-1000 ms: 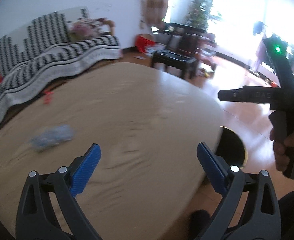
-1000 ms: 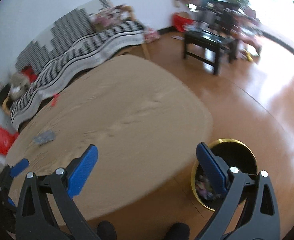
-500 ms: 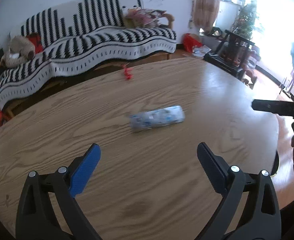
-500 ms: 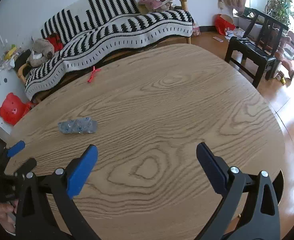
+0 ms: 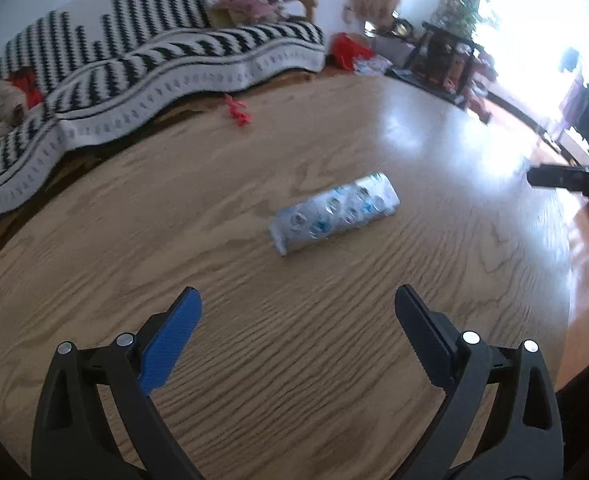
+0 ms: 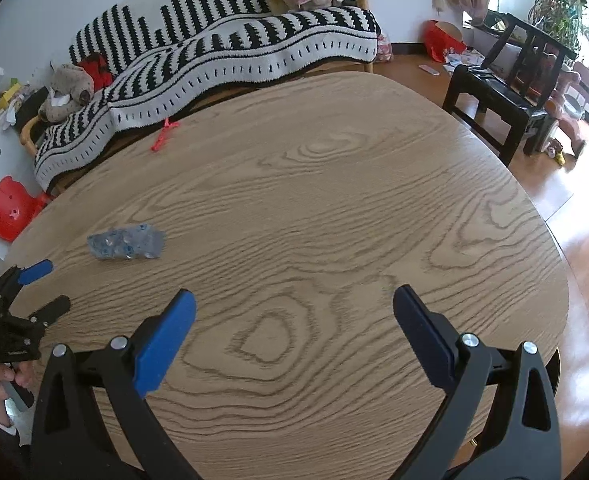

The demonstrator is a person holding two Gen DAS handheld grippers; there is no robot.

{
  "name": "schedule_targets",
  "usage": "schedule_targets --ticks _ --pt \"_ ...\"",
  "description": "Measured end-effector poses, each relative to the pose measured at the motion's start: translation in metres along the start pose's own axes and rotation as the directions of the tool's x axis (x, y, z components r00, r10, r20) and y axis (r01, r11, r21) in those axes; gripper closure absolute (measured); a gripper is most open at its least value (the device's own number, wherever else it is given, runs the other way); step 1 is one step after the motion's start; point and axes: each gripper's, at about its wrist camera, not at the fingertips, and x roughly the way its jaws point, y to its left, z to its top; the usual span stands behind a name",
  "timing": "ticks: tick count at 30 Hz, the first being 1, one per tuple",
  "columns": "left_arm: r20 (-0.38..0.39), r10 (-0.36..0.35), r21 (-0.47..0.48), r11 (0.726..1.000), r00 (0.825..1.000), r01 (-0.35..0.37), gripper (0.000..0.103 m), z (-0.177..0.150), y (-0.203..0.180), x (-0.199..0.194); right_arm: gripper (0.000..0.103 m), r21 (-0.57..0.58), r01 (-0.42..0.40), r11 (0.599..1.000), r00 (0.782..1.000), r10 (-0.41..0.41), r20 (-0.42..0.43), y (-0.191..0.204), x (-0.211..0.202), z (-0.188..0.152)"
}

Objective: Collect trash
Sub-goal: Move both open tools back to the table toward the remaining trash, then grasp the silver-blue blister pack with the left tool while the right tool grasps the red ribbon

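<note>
The left gripper (image 5: 297,312) hovers with jaws apart, aligned toward the crinkled silver-blue blister pack (image 5: 333,213) lying flat on the oak-grain wooden surface (image 5: 434,160). The right gripper (image 6: 294,308), jaws also apart, holds nothing.

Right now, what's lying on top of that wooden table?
A crumpled blue-and-silver wrapper and a small red scrap near the far edge of the table. Anything beneath the wrapper is hidden.

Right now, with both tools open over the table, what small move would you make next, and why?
Probably ease the left tool forward toward the blister pack. It lies flat on the wooden table, just ahead of that tool's open fingers, touching neither. The right tool is open too, but the pack sits far off to its left.
</note>
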Motion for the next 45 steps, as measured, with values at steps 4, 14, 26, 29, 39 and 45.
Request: schedule_targets --ticks 4,14,26,29,39,45 --pt "-0.004 0.0 0.083 0.997 1.0 0.0 0.009 0.012 -0.012 0.025 0.007 -0.006 -0.005 1.0 1.0 0.005 -0.01 0.003 0.007 0.0" --pt "-0.026 0.029 0.114 0.993 0.999 -0.026 0.009 0.042 -0.021 0.067 0.008 -0.063 -0.001 0.998 0.999 -0.001 -0.036 0.021 0.023 0.003" --pt "-0.025 -0.022 0.154 0.988 0.999 0.026 0.067 0.04 -0.031 0.062 0.008 -0.057 -0.023 0.998 0.998 0.02 -0.056 0.036 0.051 0.022" --pt "-0.027 -0.046 0.144 0.988 0.999 0.049 0.074 0.035 -0.036 0.057 0.008 -0.067 -0.033 0.997 0.998 0.029 -0.062 0.042 0.056 0.025" --pt "-0.038 0.065 -0.099 0.993 0.997 -0.069 0.075 0.002 -0.005 0.022 0.008 -0.106 -0.074 0.992 0.994 0.065 -0.089 0.071 0.087 0.034" --pt "-0.077 0.17 -0.247 0.951 0.983 -0.183 0.074 -0.025 0.026 0.001 0.008 -0.18 -0.066 0.981 0.995 0.05 -0.089 0.109 0.114 0.043"
